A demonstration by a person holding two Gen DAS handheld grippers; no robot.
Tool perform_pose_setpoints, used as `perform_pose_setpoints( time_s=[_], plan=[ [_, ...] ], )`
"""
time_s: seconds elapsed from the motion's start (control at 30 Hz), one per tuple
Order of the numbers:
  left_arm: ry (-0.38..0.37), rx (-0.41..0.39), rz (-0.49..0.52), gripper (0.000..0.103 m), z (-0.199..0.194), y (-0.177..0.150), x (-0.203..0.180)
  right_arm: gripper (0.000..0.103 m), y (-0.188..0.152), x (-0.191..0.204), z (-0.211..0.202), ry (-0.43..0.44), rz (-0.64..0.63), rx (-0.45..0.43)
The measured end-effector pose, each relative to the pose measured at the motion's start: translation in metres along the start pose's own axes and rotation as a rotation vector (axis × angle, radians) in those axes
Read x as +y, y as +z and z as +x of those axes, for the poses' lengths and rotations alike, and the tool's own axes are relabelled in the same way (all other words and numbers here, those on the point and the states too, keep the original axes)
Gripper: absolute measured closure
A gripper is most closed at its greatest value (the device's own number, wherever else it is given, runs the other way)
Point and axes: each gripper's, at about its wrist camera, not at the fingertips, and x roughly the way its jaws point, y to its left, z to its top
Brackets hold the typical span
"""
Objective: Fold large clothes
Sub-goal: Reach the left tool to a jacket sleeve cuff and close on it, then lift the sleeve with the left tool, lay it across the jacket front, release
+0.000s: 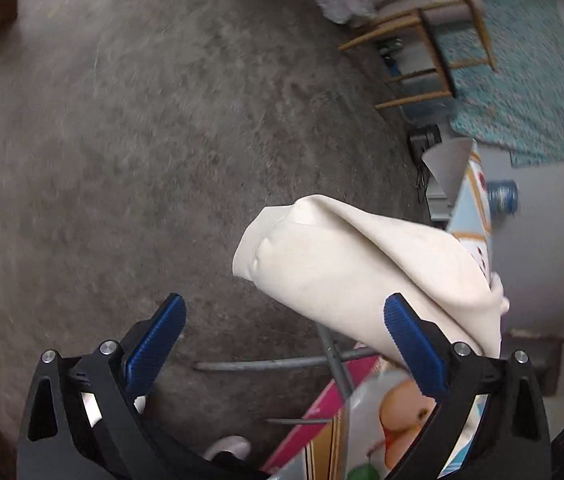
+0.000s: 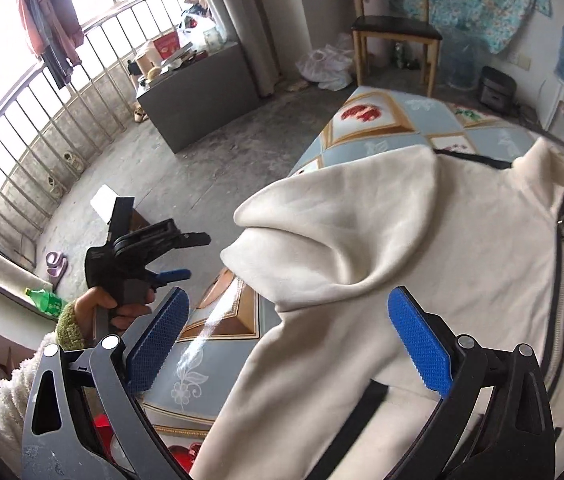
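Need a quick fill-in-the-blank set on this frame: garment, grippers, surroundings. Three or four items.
1. The cream jacket closes at the front with a dark ____.
2. Both the left gripper and the right gripper have their jaws ____.
3. The finger pads on the grippers are coloured ____.
4. By the far wall stands a wooden ____ with a dark seat.

Missing words: zipper; open; blue; chair

The left wrist camera looks steeply down past the table's left edge at the bare concrete floor (image 1: 154, 128), with a cream sleeve (image 1: 362, 264) close at right. The right wrist camera sits close above the cream jacket (image 2: 422, 264), facing the far wall. Both views share that sleeve and the wooden chair (image 2: 396, 28).
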Motion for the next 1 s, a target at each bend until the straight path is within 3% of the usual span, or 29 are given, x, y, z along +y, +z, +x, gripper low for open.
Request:
perform_pose_setpoints(
  time_s=[0.23, 0.33, 0.47, 0.5, 0.6, 0.77, 0.87, 1.0],
  plan=[
    [-0.265, 0.322, -0.331, 0.006, 0.098, 0.004, 0.035, 0.006, 0.006, -0.005, 0.038, -0.035, 0.034, 0.050],
    [-0.325, 0.368, -0.449, 0.006, 0.124, -0.004, 0.036, 0.006, 0.010, -0.010, 0.043, -0.050, 0.059, 0.051],
    [-0.442, 0.402, -0.533, 0.006, 0.140, -0.005, 0.031, 0.006, 0.009, -0.014, 0.047, -0.083, 0.072, 0.060],
    [-0.448, 0.404, -0.545, 0.006, 0.144, -0.004, 0.029, 0.006, 0.009, -0.014, 0.048, -0.087, 0.075, 0.061],
    [-0.459, 0.394, -0.581, 0.019, 0.151, 0.001, 0.030, 0.006, 0.010, -0.017, 0.046, -0.098, 0.088, 0.054],
    [-0.450, 0.332, -0.548, 0.078, 0.137, 0.016, 0.027, 0.006, 0.011, -0.023, 0.036, -0.109, 0.111, 0.026],
    [-0.410, 0.253, -0.487, 0.092, 0.113, 0.029, 0.022, 0.006, 0.013, -0.029, 0.027, -0.120, 0.124, -0.004],
    [-0.302, 0.051, -0.314, 0.096, 0.040, 0.047, -0.003, 0.006, 0.012, -0.037, 0.005, -0.137, 0.123, -0.064]
  ],
)
